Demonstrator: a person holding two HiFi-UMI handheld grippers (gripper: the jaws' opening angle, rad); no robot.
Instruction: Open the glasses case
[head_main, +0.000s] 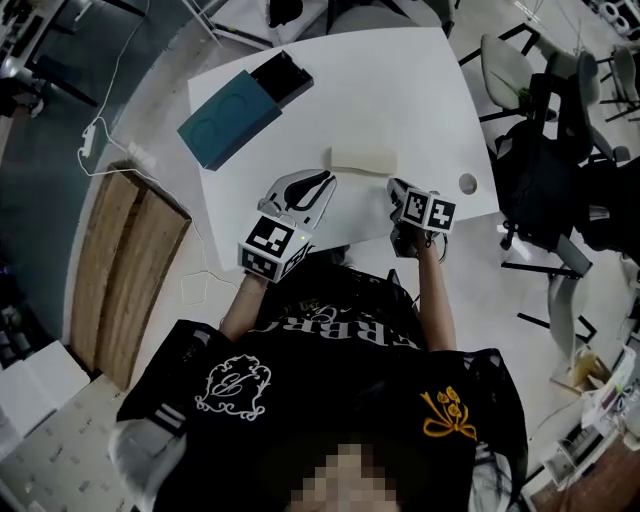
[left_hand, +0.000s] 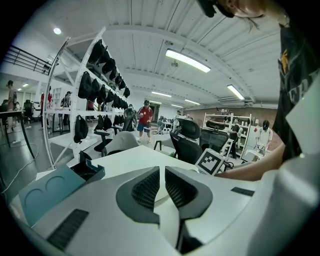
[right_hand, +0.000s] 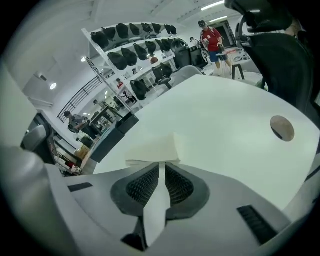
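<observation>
The glasses case (head_main: 361, 159) is a pale, flat, closed box lying in the middle of the white table (head_main: 420, 90). My left gripper (head_main: 324, 181) sits just short of its near left corner, jaws a narrow slit apart with nothing between them. In the left gripper view the case (left_hand: 161, 192) shows only through that slit. My right gripper (head_main: 396, 186) is at the case's near right end, also with only a narrow gap and nothing held. In the right gripper view the case (right_hand: 155, 147) lies directly beyond the fingertips (right_hand: 150, 172).
A teal box (head_main: 225, 120) with a black tray (head_main: 282, 78) at its end lies at the table's far left. A round cable hole (head_main: 468, 183) is near the right edge. Office chairs (head_main: 560, 120) stand to the right, a wooden board (head_main: 130, 270) on the floor to the left.
</observation>
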